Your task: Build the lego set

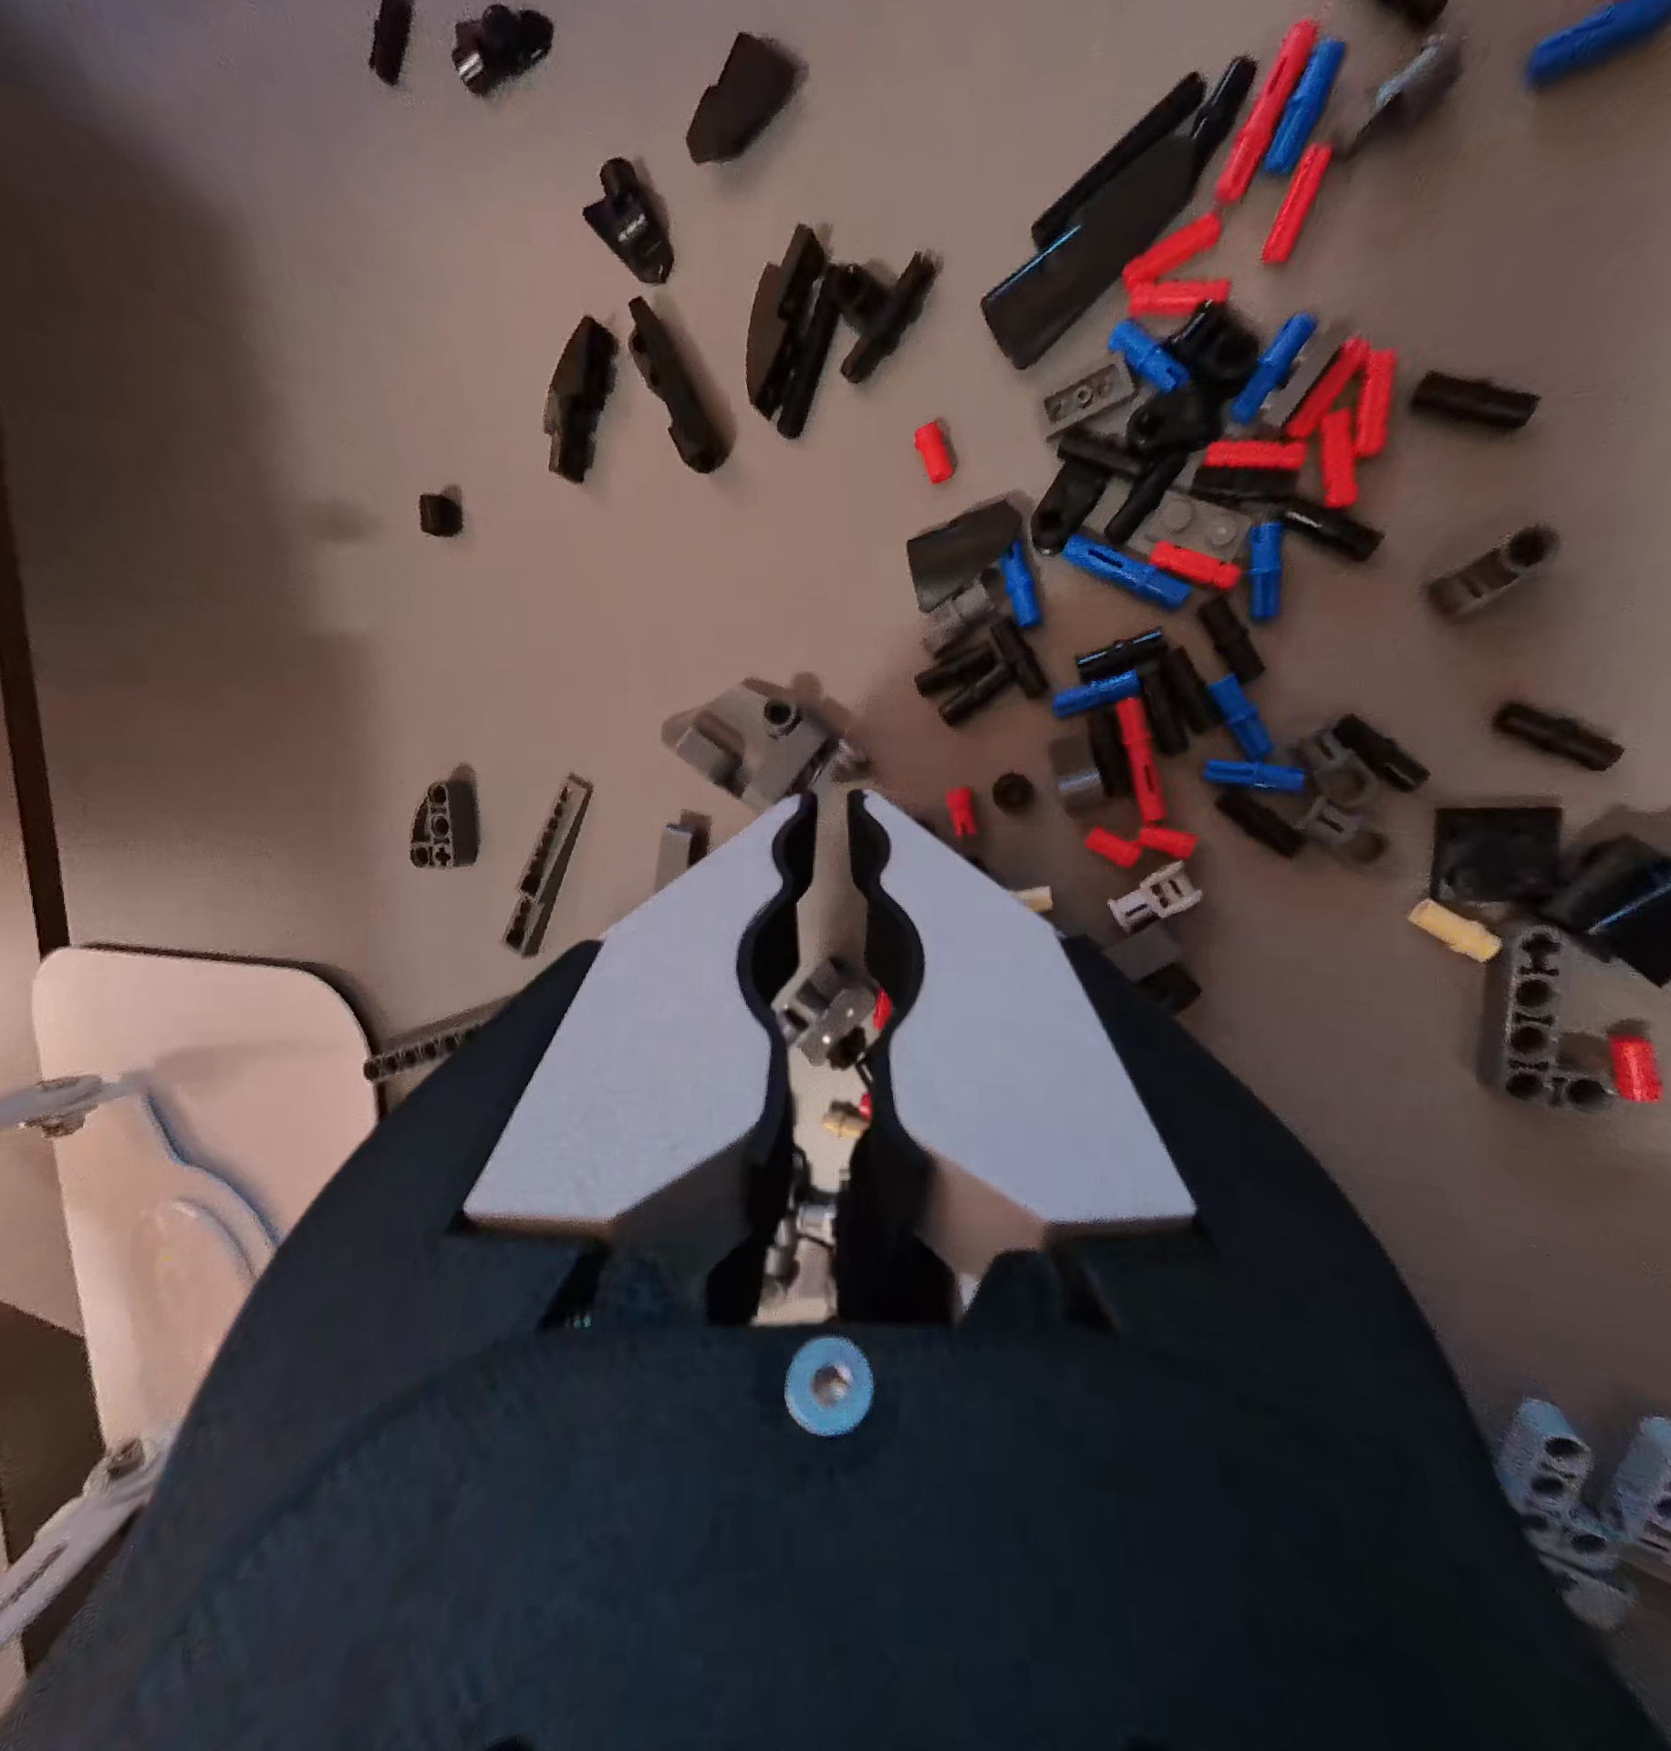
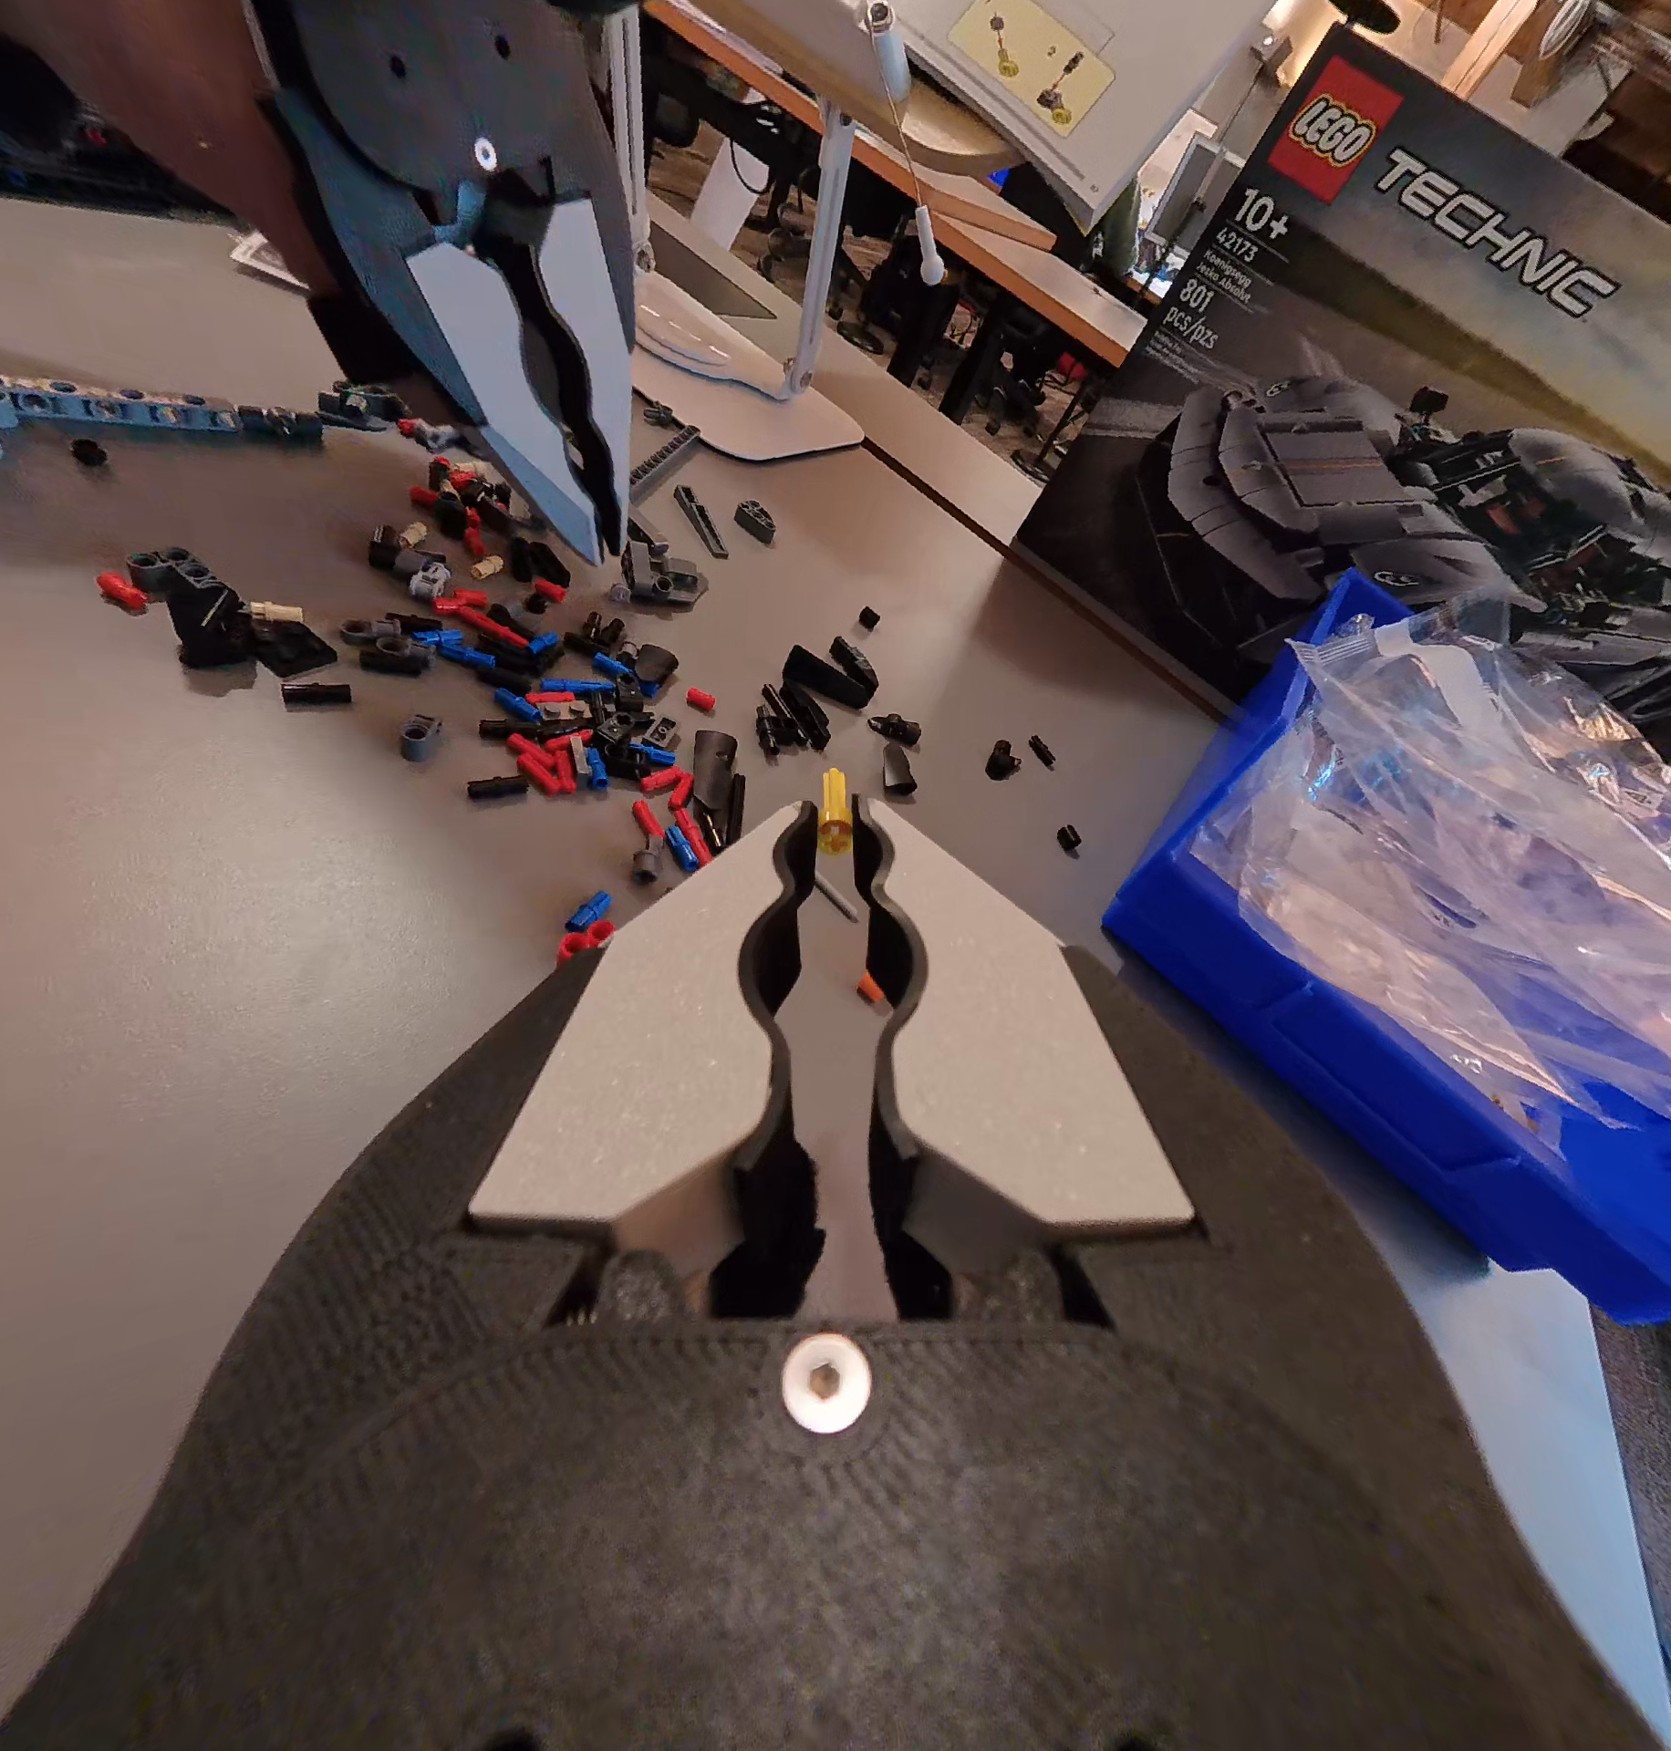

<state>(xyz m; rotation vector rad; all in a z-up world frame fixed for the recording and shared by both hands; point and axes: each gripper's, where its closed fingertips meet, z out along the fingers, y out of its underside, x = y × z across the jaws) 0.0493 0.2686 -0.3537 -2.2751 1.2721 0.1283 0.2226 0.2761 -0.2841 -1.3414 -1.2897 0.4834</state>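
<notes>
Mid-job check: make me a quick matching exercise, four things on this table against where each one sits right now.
1. small yellow plastic piece
2. crinkled clear plastic bags
3. left gripper
4. printed cardboard set box

A. inside the blue plastic bin
B. between the right gripper tips
C. standing behind the bin
D. above the scattered red, blue and black pins

Pairs: 1-B, 2-A, 3-D, 4-C

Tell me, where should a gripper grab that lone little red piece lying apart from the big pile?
Probably across the short round sides of the little red piece, coming straight down from above. It lies flat on the table with bare space all around, so the fingers could drop on either side without bumping the black pieces nearby.
</notes>
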